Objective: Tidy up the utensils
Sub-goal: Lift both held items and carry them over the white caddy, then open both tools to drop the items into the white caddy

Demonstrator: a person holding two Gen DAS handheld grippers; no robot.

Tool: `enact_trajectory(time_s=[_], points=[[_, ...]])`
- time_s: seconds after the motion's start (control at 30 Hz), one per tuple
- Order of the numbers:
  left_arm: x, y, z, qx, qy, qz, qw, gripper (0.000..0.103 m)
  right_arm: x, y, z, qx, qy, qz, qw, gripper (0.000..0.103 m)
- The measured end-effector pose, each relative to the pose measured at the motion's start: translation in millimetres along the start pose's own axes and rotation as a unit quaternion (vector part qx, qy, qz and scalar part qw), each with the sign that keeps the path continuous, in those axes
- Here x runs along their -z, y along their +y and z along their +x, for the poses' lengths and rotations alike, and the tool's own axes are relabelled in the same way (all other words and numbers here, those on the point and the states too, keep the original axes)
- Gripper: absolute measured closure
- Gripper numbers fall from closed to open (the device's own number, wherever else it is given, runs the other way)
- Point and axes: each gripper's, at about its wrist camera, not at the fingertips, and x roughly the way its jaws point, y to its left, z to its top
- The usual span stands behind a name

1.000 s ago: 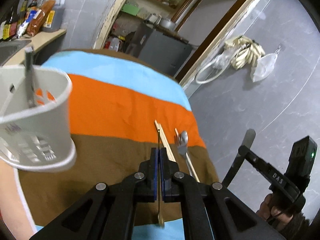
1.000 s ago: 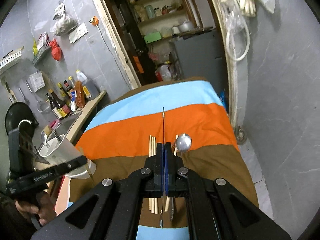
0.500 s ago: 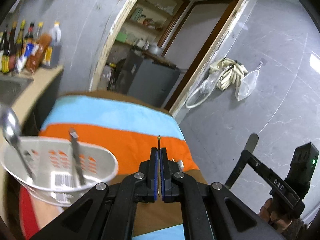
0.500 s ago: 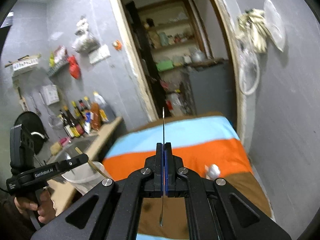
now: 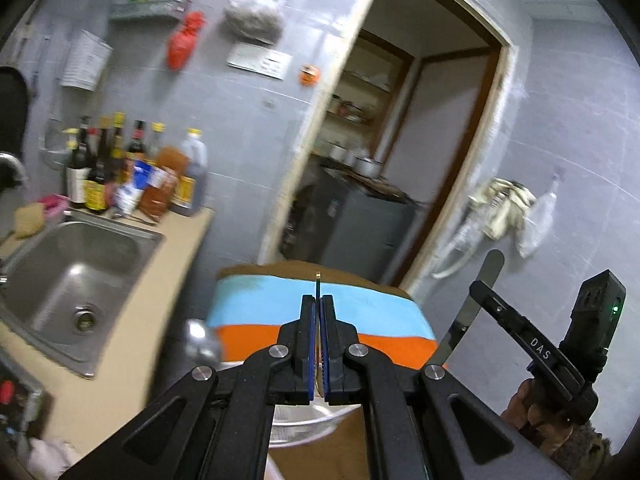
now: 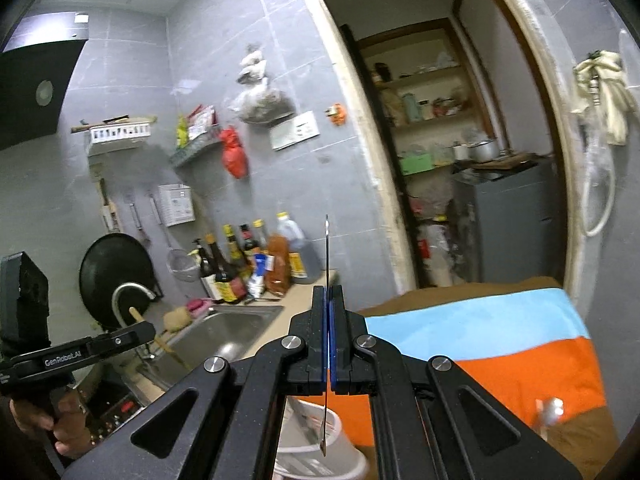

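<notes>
My left gripper (image 5: 318, 304) is shut on a thin wooden chopstick (image 5: 318, 282) that pokes past its tips; the right wrist view shows that gripper (image 6: 144, 330) at the left with the chopstick (image 6: 170, 350) slanting through it. My right gripper (image 6: 328, 294) is shut on a flat metal utensil (image 6: 327, 248), edge-on here. In the left wrist view the right gripper (image 5: 478, 288) holds the utensil's shiny handle (image 5: 490, 272) upward. A white utensil holder (image 6: 320, 452) sits low under the jaws, also the holder (image 5: 304, 428). A spoon (image 6: 554, 408) lies on the striped cloth (image 6: 500, 320).
A steel sink (image 5: 80, 264) sits in the beige counter at the left, with sauce bottles (image 5: 132, 176) behind it. A black wok (image 6: 112, 272) leans by the tap. A doorway (image 6: 460, 160) opens onto shelves beyond the table. A hand (image 6: 68, 428) grips the left tool.
Both grippers have risen and tipped up, so the wall and counter fill the views. The table has dropped low. The holder has slid beneath the jaws. Both grips are unchanged.
</notes>
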Motion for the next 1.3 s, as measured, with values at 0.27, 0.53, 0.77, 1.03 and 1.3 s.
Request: enact_trajectory(time_s=[0.27, 0.53, 0.77, 1.03, 1.3], points=[[6, 38, 6, -0.065, 0.002, -0.013, 0.9978, 0.101, 28, 11, 51, -0.014, 0.041, -0.006, 0.999, 0.102], [25, 44, 37, -0.087, 0.041, -0.004, 0.9954, 0.1, 50, 13, 78, -0.011, 0.078, -0.03, 0.996, 0.102], [40, 40, 56, -0.094, 0.068, 0.015, 0.9932, 0.1, 64, 6, 88, -0.011, 0.108, -0.029, 0.994, 0.102], [49, 38, 63, -0.077, 0.078, 0.016, 0.9938, 0.1, 74, 7, 92, -0.004, 0.137, -0.037, 0.99, 0.101], [51, 36, 63, -0.074, 0.092, 0.01, 0.993, 0.083, 65, 2, 72, 0.013, 0.122, -0.023, 0.992, 0.084]])
